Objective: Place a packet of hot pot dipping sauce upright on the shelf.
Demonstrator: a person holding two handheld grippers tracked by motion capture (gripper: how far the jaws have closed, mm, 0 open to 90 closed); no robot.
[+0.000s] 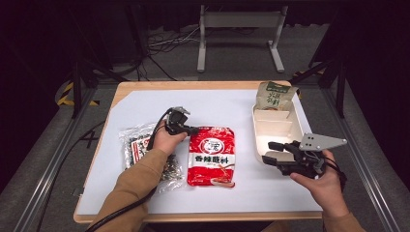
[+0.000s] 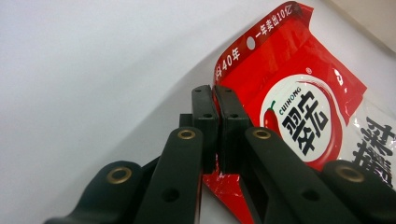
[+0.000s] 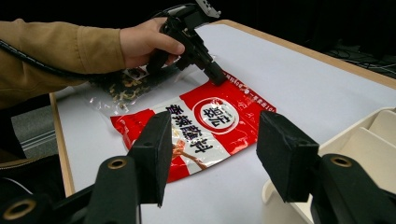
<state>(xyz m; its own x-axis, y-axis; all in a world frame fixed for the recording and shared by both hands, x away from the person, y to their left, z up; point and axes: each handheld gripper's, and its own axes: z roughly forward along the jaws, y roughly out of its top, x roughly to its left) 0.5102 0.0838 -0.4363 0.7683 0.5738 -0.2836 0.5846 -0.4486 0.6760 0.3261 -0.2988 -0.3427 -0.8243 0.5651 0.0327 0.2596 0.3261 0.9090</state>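
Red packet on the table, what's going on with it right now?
The left hand-held gripper is shut on the top corner of the red packet, which lies flat on the white table. The right hand-held gripper waits open beside the cream tray, which holds a green bag.

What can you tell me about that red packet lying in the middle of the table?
The red glossy plastic packet is a flat sealed sachet with a white round logo showing a chilli, black Chinese characters and a clear window near its bottom. It lies flat on the white table sheet, beside a clear packet of dark dried bits. The left gripper has its black jaws shut on the packet's upper left corner, which is crinkled there.
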